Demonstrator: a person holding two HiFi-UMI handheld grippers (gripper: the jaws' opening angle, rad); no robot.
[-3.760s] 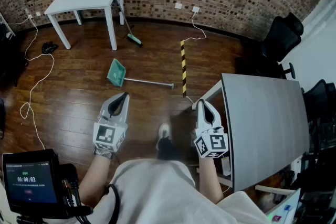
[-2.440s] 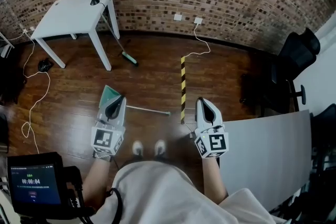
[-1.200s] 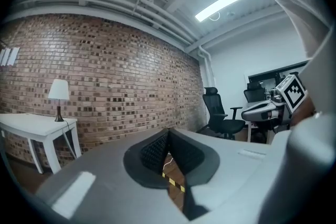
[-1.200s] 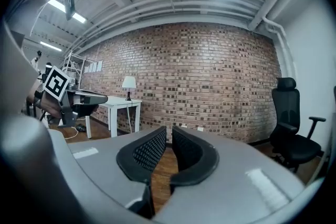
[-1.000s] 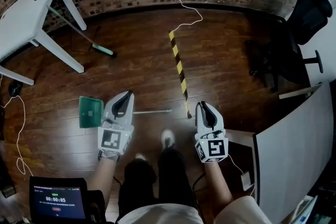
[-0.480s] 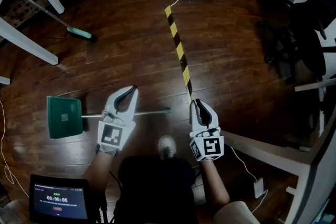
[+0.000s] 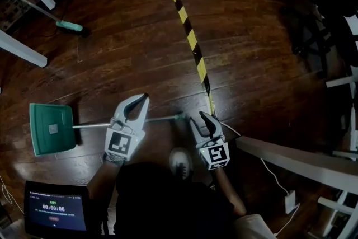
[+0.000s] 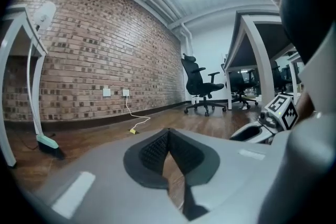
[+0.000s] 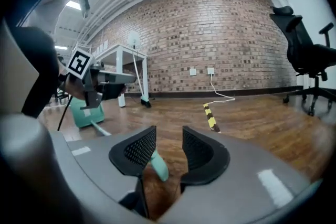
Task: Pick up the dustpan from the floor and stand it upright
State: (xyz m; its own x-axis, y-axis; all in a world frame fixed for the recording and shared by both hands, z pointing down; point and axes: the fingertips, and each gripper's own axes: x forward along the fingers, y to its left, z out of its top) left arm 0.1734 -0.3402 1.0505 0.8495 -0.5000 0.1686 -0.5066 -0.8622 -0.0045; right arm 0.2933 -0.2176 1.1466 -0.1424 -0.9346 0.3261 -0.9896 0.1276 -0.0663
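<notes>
My right gripper has just been opening its jaws. They now stand apart with the teal end of the dustpan's handle between them, close to the left-hand pad and not clamped. My left gripper is clenched, its pads meeting at the tips with nothing in them, and from the head view it sits over the handle's shaft. The dustpan lies flat on the wooden floor, its green pan well out to the left of the left gripper. Striped tape runs away ahead of the right gripper

Handle tip, perhaps, between just-widened claw
</notes>
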